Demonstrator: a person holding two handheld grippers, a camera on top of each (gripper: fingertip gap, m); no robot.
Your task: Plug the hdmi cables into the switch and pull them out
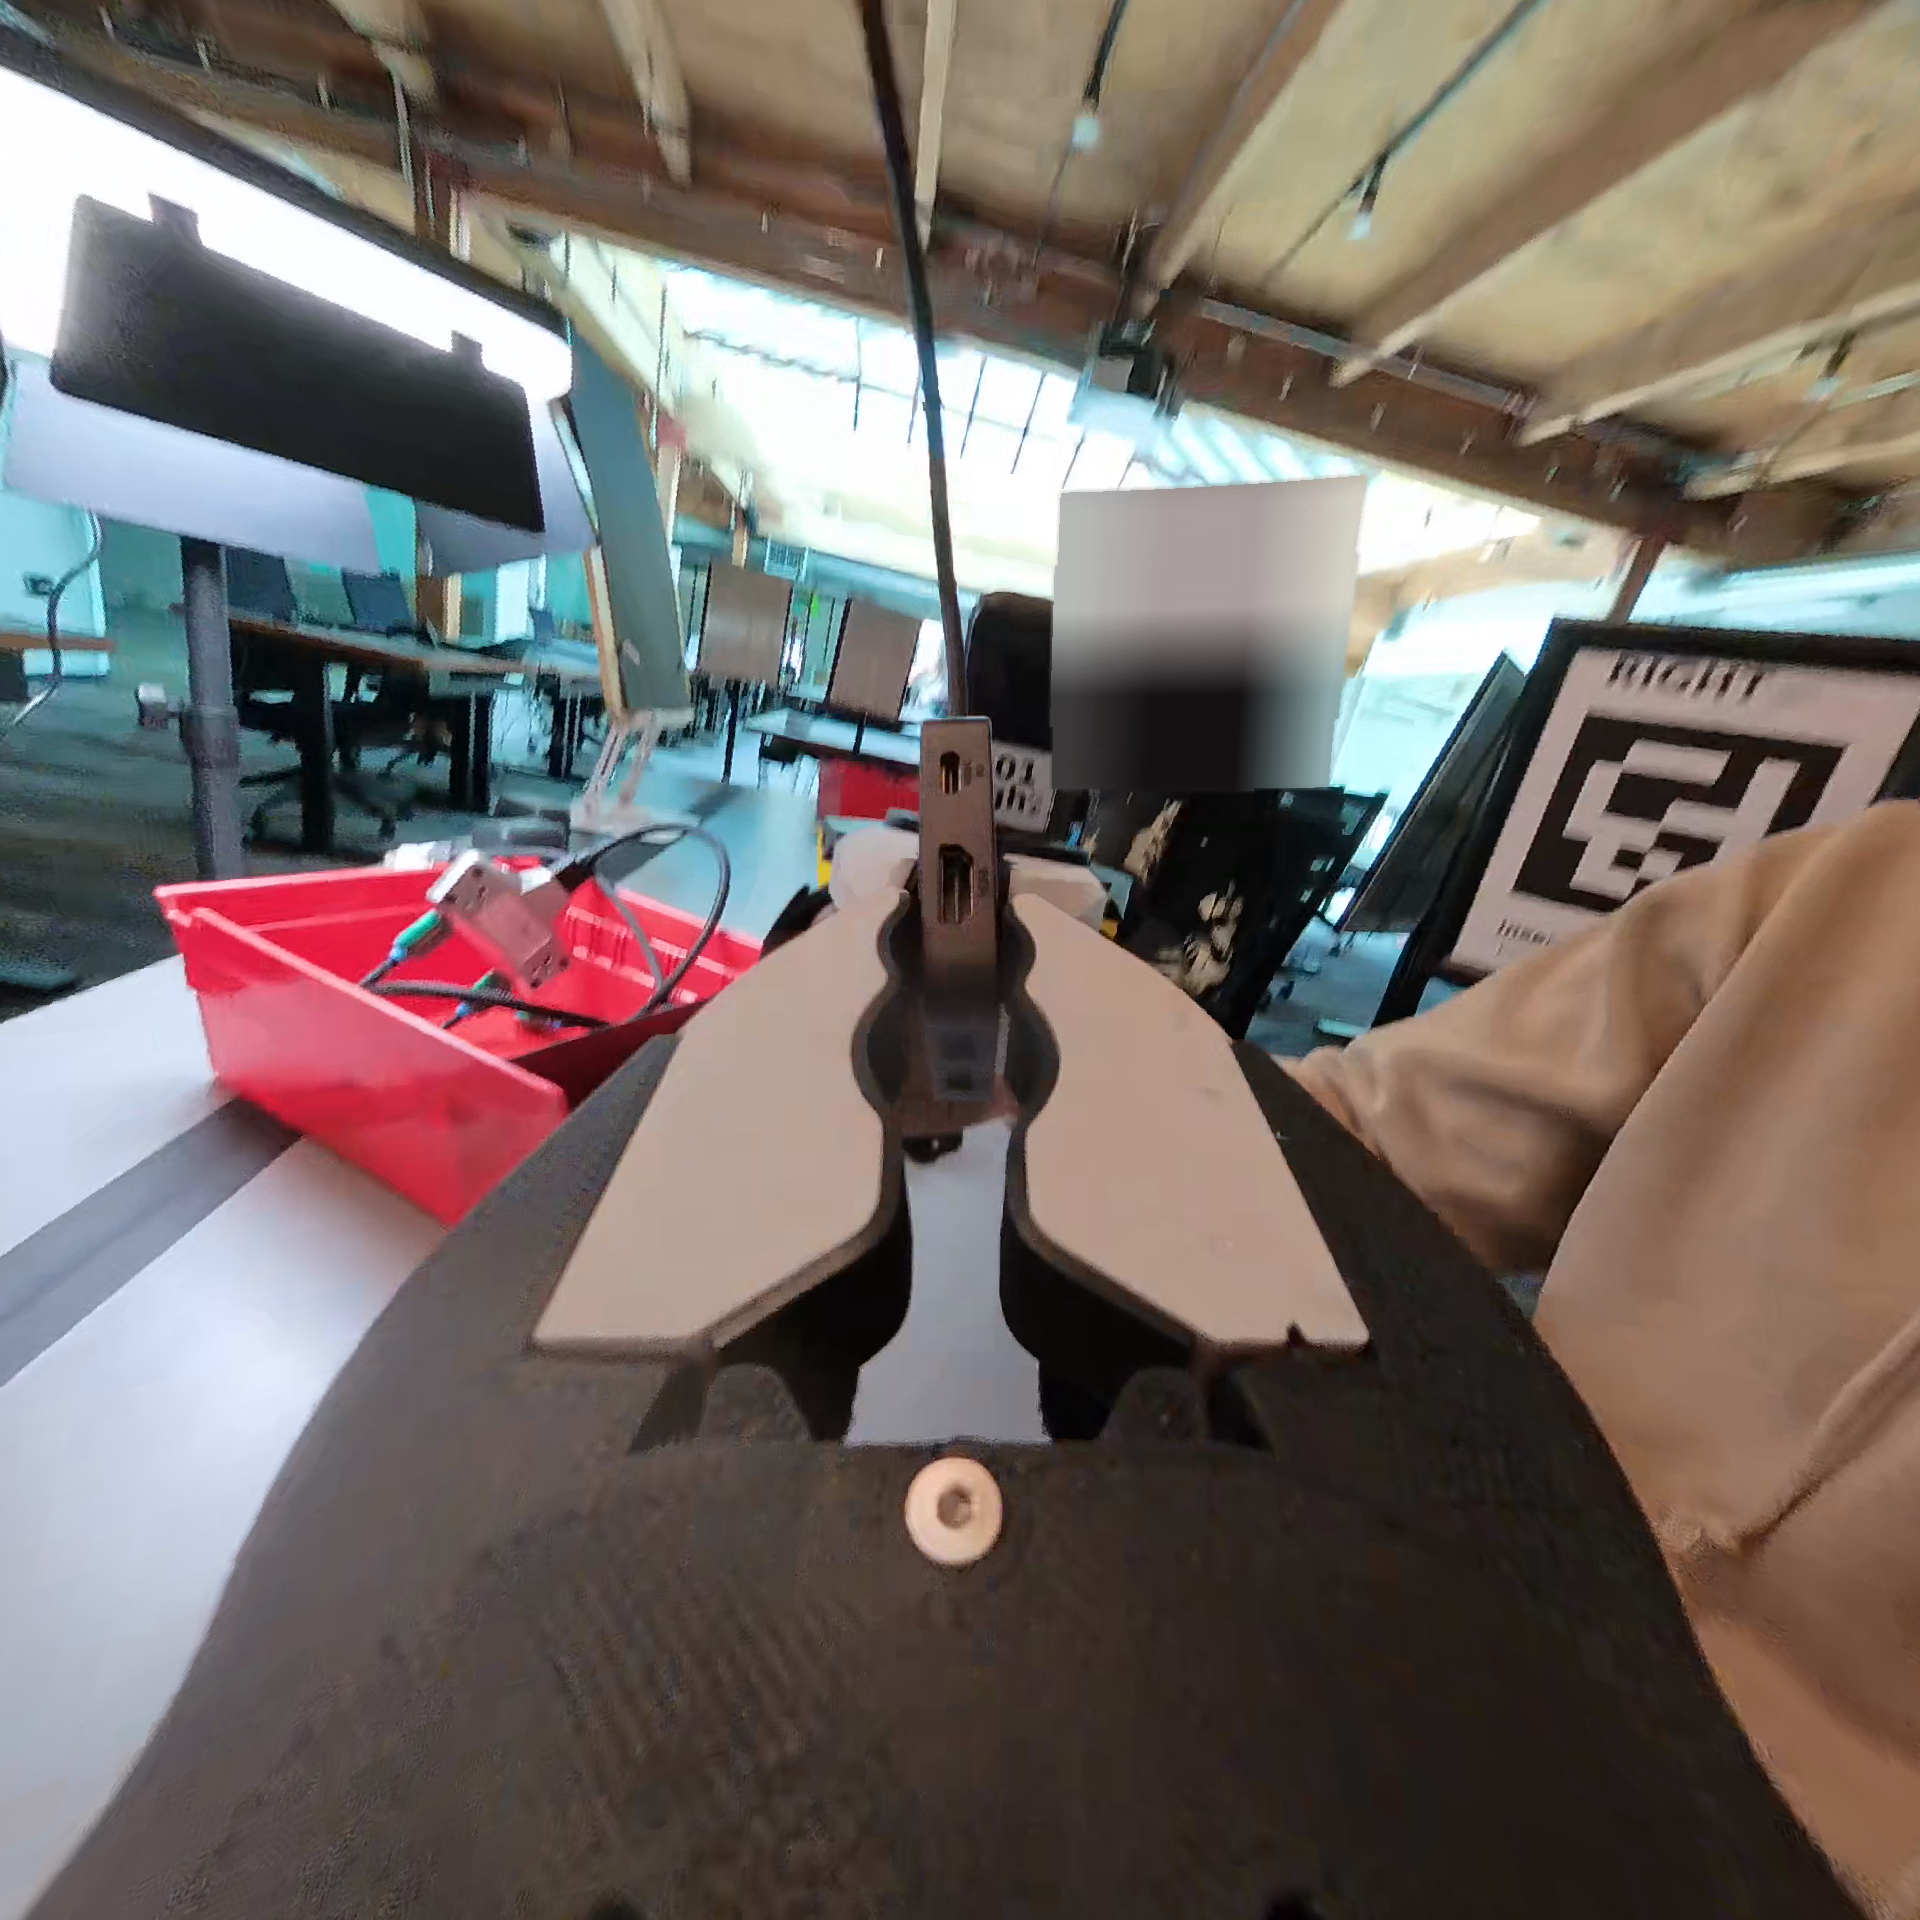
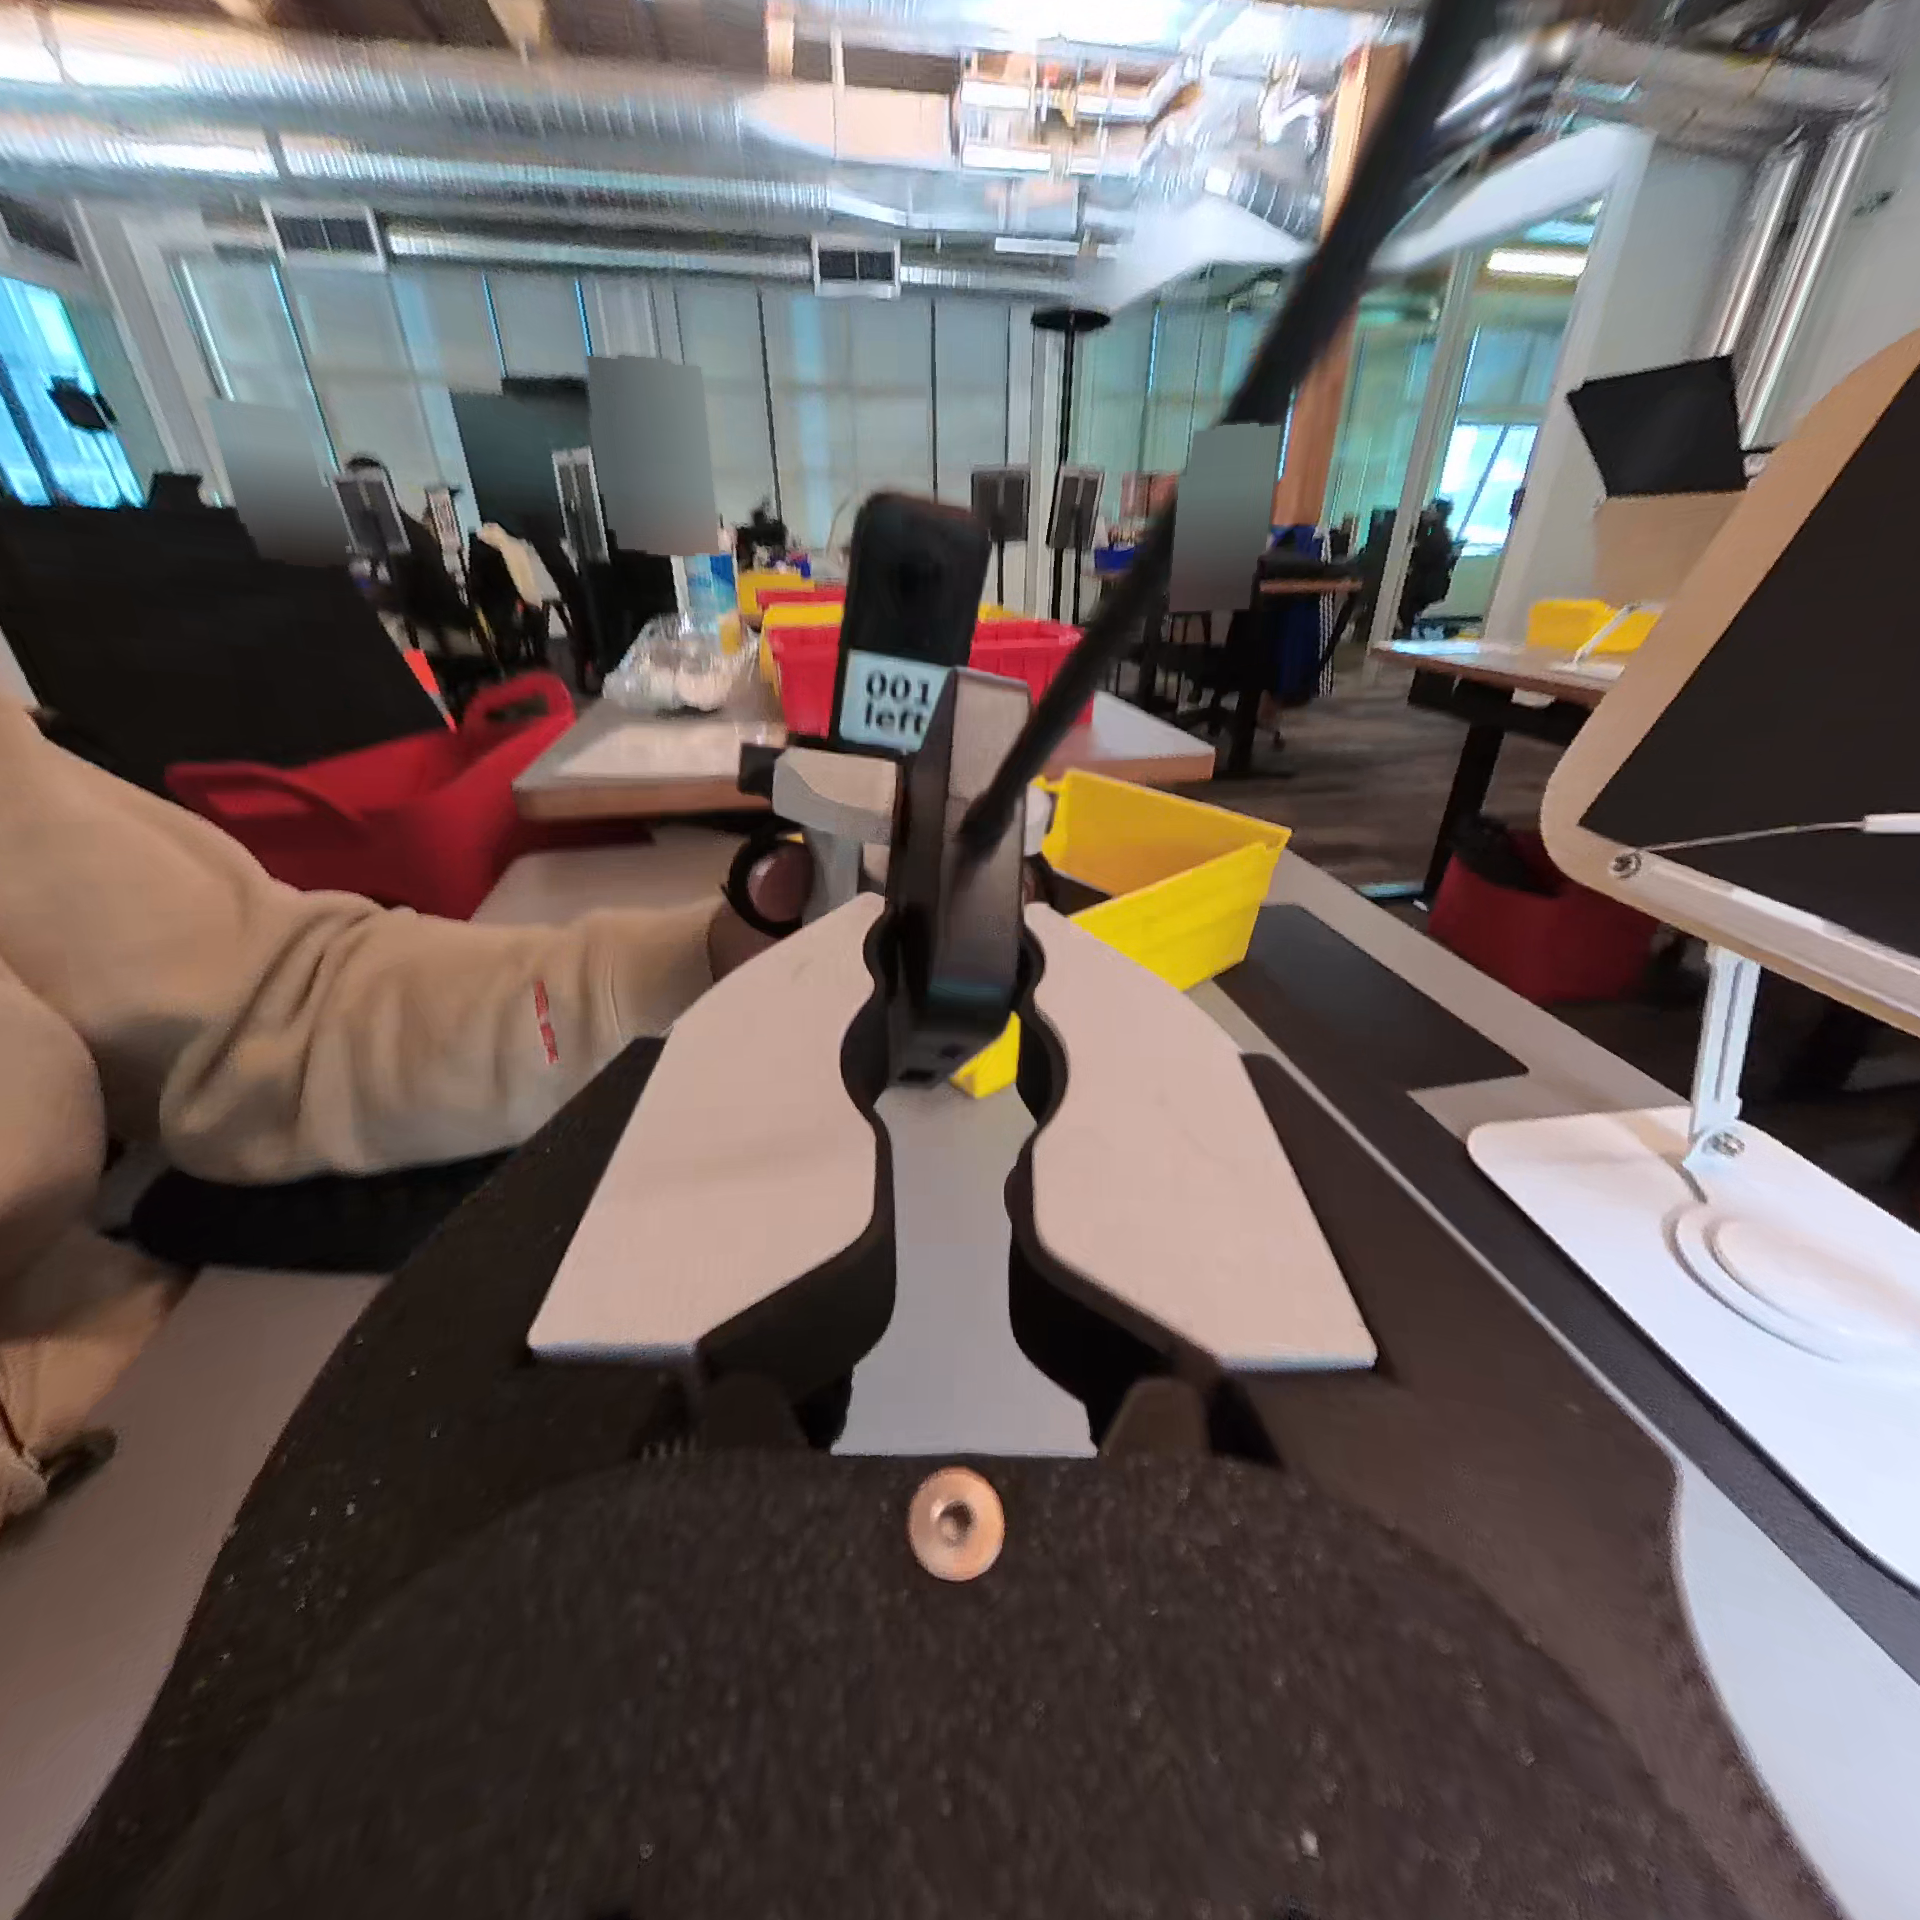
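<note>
We found both tongs clenched on one slim dark-grey switch [image 1: 958, 914], held upright above the table [image 1: 125, 1299]: left gripper [image 1: 951, 1023] on one narrow edge, right gripper [image 2: 954, 1013] on the opposite one. Its black cable [image 1: 920, 343] ran upward. Ports faced the left camera, empty. The spare connectors lay in the red bin [image 1: 343, 1039]. Risk: the smooth metal-looking shell could twist between opposed grips if pulls diverged.

My black, rough-textured gripper bodies [image 1: 935, 1662] are carrying pale grey fingers [image 2: 727, 1143] and one silver screw [image 2: 955, 1524] apiece; I am wearing a beige sleeve [image 1: 1662, 1091].
</note>
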